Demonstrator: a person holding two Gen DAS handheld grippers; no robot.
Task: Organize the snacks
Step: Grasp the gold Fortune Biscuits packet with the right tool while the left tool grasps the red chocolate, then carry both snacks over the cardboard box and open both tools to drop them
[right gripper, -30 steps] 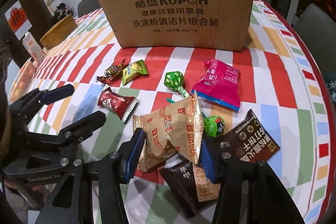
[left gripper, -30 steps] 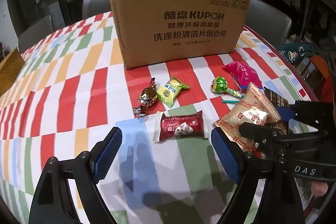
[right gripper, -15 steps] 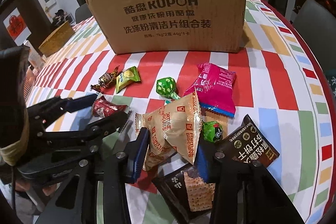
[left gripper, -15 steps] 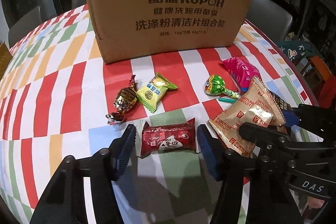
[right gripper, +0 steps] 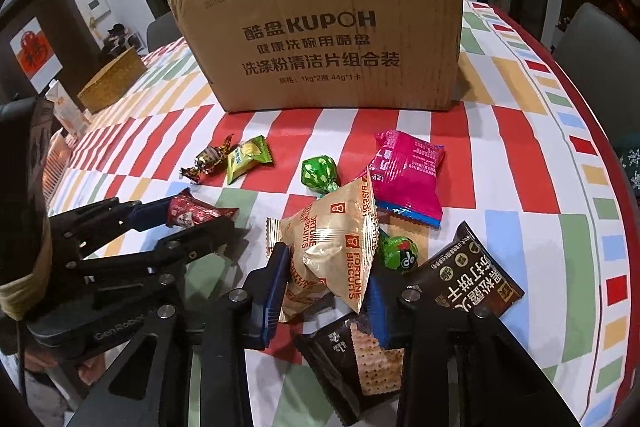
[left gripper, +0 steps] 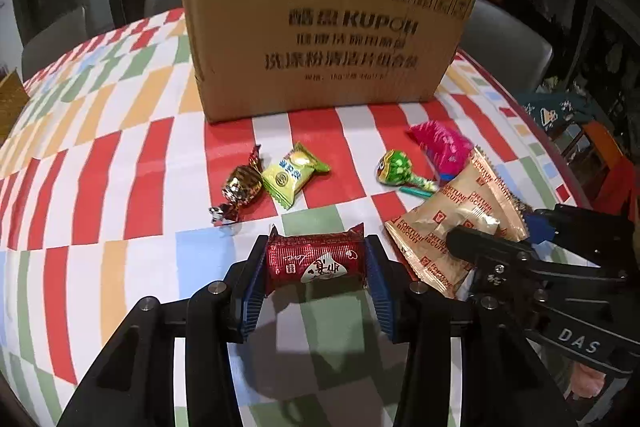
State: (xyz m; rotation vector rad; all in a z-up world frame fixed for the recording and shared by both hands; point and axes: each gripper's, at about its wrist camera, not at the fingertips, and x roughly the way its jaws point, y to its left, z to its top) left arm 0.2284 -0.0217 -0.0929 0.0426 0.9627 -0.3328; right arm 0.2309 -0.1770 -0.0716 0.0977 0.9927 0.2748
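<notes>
— Looking at your left hand-held gripper [left gripper: 316, 269], you had it clamped on the red candy [left gripper: 316, 261], one blue pad against each end of the wrapper, low over the table [left gripper: 120, 167].

— And my right hand-held gripper [right gripper: 326, 283]?

— You had that one clamped on the tan biscuit bag [right gripper: 334, 247], above a dark cracker packet [right gripper: 360, 355]. A pink packet [right gripper: 406, 173] and a green lollipop [right gripper: 318, 173] lay just beyond it. A gold candy [left gripper: 242, 185] touched a yellow-green candy [left gripper: 294, 175], and the cardboard box [left gripper: 324, 35] stood behind them all.
</notes>
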